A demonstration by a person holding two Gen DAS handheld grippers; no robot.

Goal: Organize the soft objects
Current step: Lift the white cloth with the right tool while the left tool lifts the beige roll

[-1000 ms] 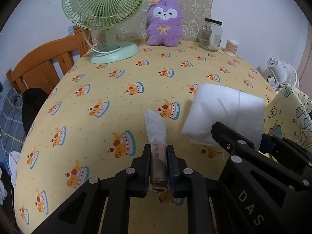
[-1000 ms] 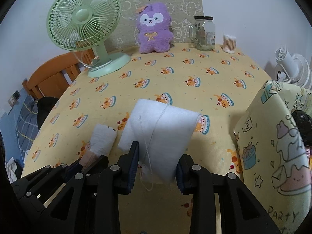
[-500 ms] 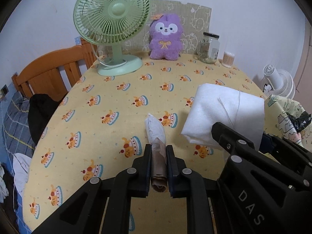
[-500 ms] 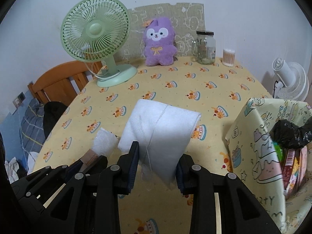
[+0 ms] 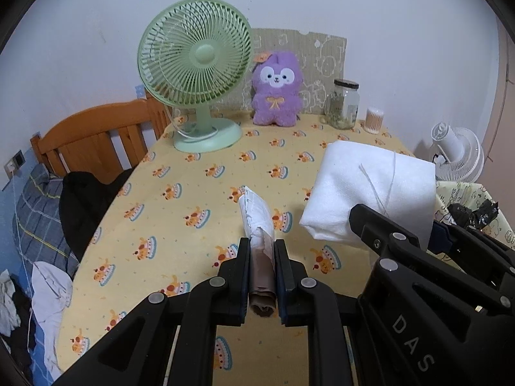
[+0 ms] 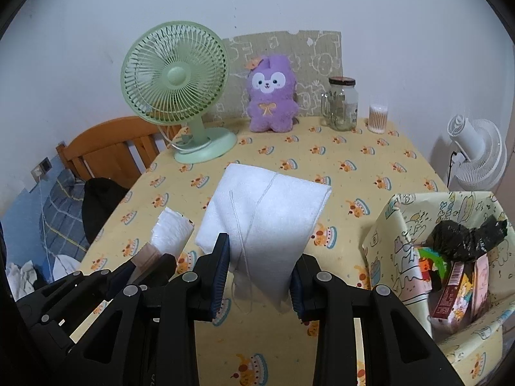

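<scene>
My surface [image 6: 370, 193] has a yellow cloth with little cakes. At 12 o'clock stand a green fan [image 6: 175, 96] and a purple plush toy [image 6: 272, 95]. My left tool [image 5: 261, 276] is squeezed tight on a small white and brown roll [image 5: 257, 225]. My right tool [image 6: 260, 276] pinches a white folded pad [image 6: 267, 212], up off the surface. At 3 o'clock is a paper bag [image 6: 396, 257]. The pad is floppy, so it could slip out, and its loose thread [image 6: 244, 234] could snag.
</scene>
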